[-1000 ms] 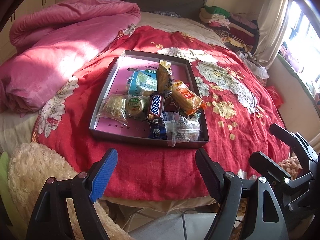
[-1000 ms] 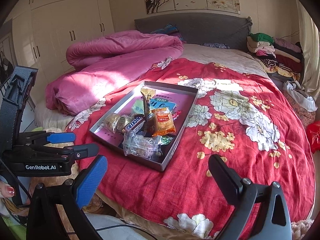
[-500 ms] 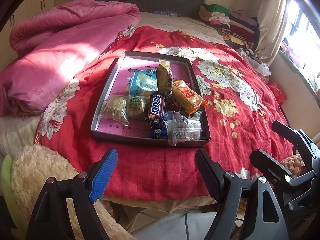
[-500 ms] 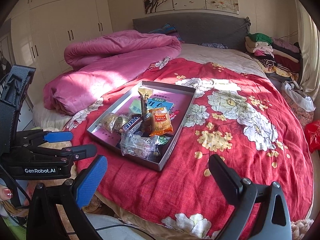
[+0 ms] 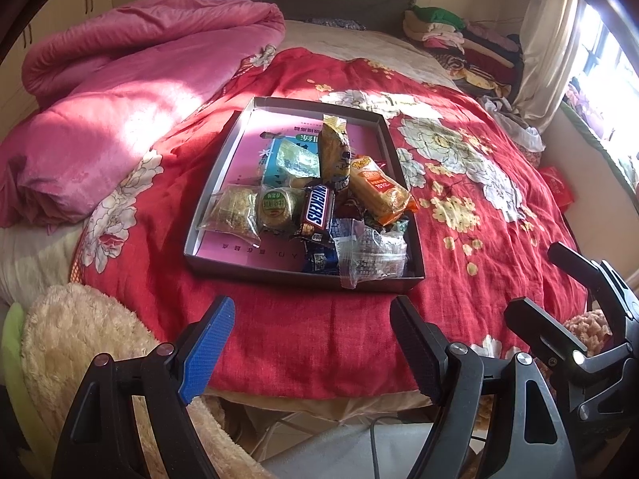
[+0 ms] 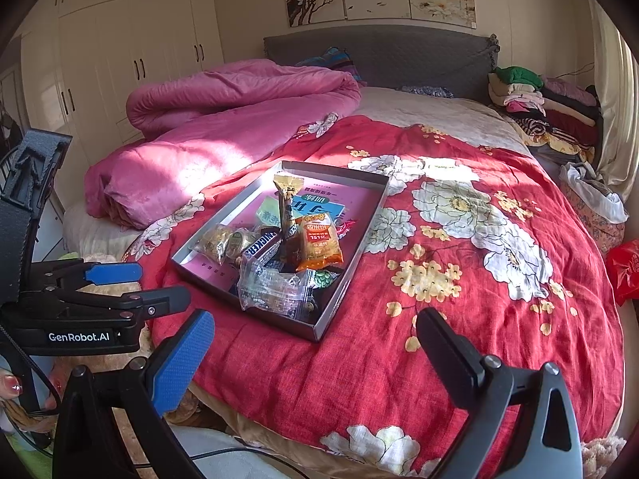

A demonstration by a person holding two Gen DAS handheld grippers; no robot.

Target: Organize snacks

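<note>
Hovering with our left gripper [image 5: 311, 343] and right gripper [image 6: 315, 343] both spread wide and empty, we see the snacks [image 5: 319, 199] heaped in the tray [image 5: 279, 271] ahead: light, crinkly, slippery wrappers, best pinched across the middle.
</note>
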